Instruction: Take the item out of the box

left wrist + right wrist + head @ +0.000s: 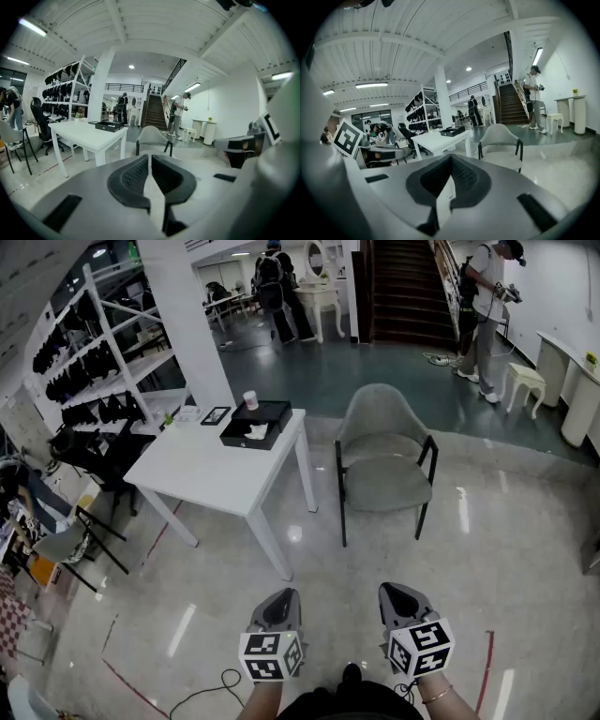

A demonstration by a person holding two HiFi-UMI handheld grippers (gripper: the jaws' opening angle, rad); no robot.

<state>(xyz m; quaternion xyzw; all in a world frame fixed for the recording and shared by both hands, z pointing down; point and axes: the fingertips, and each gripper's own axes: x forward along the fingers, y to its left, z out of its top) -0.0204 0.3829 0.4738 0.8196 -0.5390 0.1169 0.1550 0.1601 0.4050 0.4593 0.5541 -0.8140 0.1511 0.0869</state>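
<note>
A flat black box (255, 423) lies open at the far end of a white table (211, 474), with something white (258, 432) inside it. Both grippers hover low over the floor, well short of the table and far from the box. My left gripper (281, 596) is shut with nothing between its jaws, and so is my right gripper (399, 591). In the left gripper view the box (109, 126) shows small beyond the shut left gripper (149, 157). In the right gripper view the box (452, 131) sits on the table's far end past the shut right gripper (451, 157).
A grey chair (384, 460) stands right of the table. A small white cup (250, 400) and a dark flat frame (215, 415) sit beside the box. Shelving (103, 381) lines the left wall. Folding chairs (80, 531) stand at the left. People stand in the background near the stairs (408, 287).
</note>
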